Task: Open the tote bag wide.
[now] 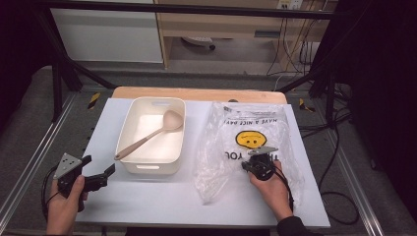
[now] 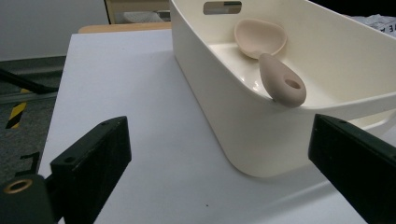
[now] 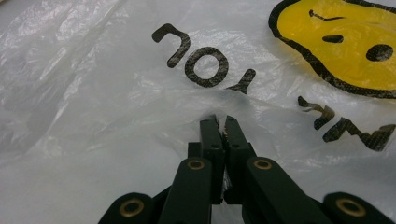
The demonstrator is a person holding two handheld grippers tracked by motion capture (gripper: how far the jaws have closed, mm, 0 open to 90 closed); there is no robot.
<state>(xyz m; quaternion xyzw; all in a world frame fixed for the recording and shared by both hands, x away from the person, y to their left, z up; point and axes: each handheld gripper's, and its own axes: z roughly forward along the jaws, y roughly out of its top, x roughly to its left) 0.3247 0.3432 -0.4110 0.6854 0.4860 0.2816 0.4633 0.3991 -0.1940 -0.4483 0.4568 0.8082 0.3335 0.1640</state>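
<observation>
Right gripper (image 3: 219, 122): I see my jaws pressed together with a fold of clear film pinched between the tips; I read this as clamped on the plastic bag.
Plastic bag (image 1: 246, 147): it lies flat and crumpled on the table directly under my right gripper (image 1: 259, 164), spreading out ahead of it and to both sides. A yellow smiley face (image 3: 341, 46) sits ahead and to the right of my jaw tips, black lettering (image 3: 205, 60) just ahead of them.
Left gripper (image 1: 101, 178): my jaws stand wide apart with nothing between them, low over bare table.
White tub (image 2: 261, 116): just ahead of my left gripper and a little to its right, its near corner between the two jaws in the left gripper view, not touching them.
Spoon (image 1: 147, 137): inside the tub, bowl at the far end, handle end (image 2: 282, 84) resting on the near rim.
Table (image 1: 147, 201): pale sheet under everything.
</observation>
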